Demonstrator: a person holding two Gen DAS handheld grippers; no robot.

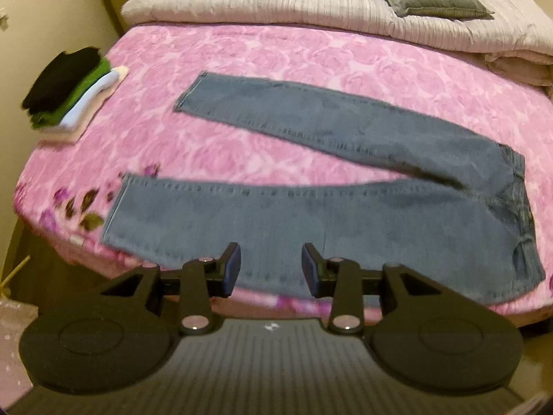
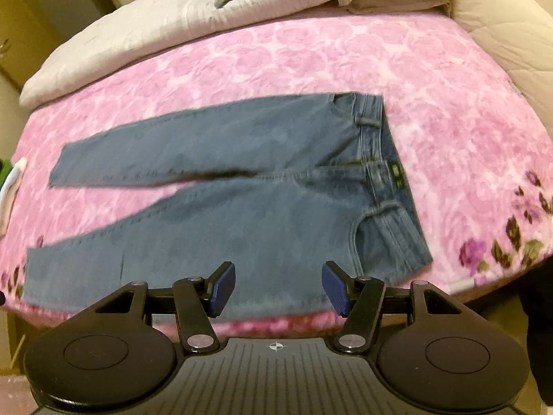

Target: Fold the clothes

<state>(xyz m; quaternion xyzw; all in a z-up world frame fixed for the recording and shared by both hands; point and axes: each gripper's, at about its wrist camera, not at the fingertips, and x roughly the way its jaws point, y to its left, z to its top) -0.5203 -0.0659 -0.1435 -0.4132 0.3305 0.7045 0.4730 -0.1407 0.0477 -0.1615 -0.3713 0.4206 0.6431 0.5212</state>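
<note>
Item: blue jeans, spread flat on the pink floral bedspread, legs splayed in a V, long axis running crosswise to both grippers, waistband toward the person's right and hems toward the left, where a stack of folded clothes sits near the bed's corner. Left gripper: released, jaws spread and empty, poised just off the near edge of the near leg around mid-length. Right gripper: likewise released and empty, by the thigh of the same leg and nearer the waistband, so it likely takes that end.
</note>
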